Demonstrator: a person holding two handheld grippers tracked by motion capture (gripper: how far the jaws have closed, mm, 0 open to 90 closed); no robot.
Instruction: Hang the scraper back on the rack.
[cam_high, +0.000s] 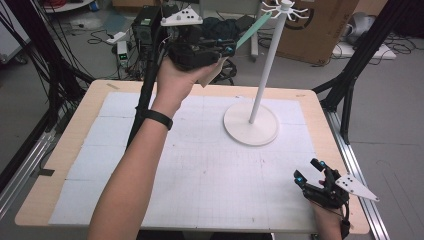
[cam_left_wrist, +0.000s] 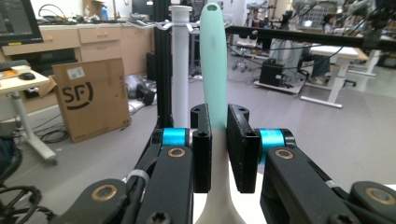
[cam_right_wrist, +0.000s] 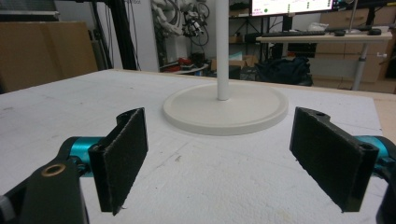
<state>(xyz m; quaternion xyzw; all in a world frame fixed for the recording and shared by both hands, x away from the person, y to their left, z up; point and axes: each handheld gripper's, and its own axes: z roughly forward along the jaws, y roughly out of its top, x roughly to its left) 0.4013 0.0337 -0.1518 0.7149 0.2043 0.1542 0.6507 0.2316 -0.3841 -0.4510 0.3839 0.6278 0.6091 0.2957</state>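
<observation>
We clamp the spatula (cam_left_wrist: 214, 70) between our left gripper (cam_left_wrist: 218, 149)'s 2 fingers (cam_left_wrist: 201, 154); its mint handle runs straight ahead toward the rack's hooks (cam_high: 285, 9). Our right gripper (cam_right_wrist: 229, 158) rests wide apart, holding nothing.

Mint-handled spatula (cam_left_wrist: 214, 60) with a white blade, raised beside the white hook stand's (cam_high: 264, 75) top.

Lab: desks (cam_left_wrist: 327, 51), cables (cam_high: 55, 85), monitors (cam_right_wrist: 292, 6)
</observation>
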